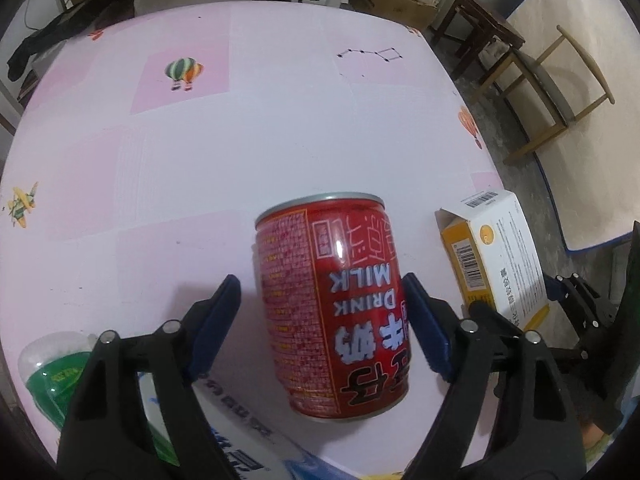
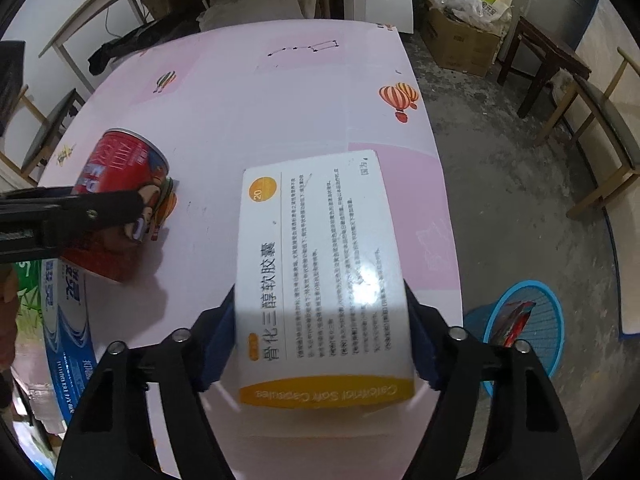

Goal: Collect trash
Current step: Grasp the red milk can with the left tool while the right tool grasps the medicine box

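The left claw (image 1: 322,320) is spread around the red can (image 1: 332,304), a gap showing at one pad; it should be centred before closing. The right claw (image 2: 320,344) is pinching the white box (image 2: 320,264), which should be lifted level toward the blue basket (image 2: 532,320).

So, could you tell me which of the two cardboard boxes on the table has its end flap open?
The white and yellow capsule box between the right jaws; its flap stands open, unlike the blue-printed box.
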`<state>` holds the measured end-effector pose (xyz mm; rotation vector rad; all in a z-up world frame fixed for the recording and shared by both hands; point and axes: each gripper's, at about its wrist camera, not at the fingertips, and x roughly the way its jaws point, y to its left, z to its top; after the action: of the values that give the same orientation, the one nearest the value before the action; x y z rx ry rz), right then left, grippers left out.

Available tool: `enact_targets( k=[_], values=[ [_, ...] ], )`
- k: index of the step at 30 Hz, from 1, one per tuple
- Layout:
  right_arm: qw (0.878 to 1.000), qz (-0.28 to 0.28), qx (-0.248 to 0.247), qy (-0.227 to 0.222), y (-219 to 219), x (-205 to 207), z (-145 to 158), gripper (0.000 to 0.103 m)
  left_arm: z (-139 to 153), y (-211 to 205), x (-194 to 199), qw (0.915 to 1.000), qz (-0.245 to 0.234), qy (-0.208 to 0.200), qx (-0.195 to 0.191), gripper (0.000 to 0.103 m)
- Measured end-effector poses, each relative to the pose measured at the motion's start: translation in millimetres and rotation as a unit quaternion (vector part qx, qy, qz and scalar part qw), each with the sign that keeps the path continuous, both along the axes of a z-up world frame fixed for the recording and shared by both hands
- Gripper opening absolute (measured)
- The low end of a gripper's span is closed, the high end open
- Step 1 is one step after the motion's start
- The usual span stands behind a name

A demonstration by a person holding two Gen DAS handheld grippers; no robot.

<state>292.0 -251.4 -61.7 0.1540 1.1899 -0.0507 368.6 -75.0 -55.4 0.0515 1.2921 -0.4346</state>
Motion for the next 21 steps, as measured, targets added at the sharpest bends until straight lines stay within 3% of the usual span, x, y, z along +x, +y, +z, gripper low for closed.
enact_targets(
  k=[3,6,13,21],
  values=[
    [1.000,-0.008,0.014,-0.006,-5.4,-6.8,0.6,0.071,-4.5,-6.6,-3.1,1.0000,-0.002,0.003,-0.004,0.063],
    [1.000,-0.017,0.023,-0.007,-10.5,-13.8,1.1,0.070,-4.1,-17.5,-8.6,0.9997,-0.012,-0.011,0.016,0.063],
    [0.999,-0.033,0.028,0.004,-23.9,-46.0,-0.4,0.070,-3.4,-43.2,-37.8,0.9989,-0.043,-0.007,0.017,0.063],
    [0.999,-0.032,0.016,0.006,-24.1,-72.7,-3.8,0.071,-2.6,-74.2,-79.6,0.9936,-0.087,-0.045,0.058,0.063]
  ],
)
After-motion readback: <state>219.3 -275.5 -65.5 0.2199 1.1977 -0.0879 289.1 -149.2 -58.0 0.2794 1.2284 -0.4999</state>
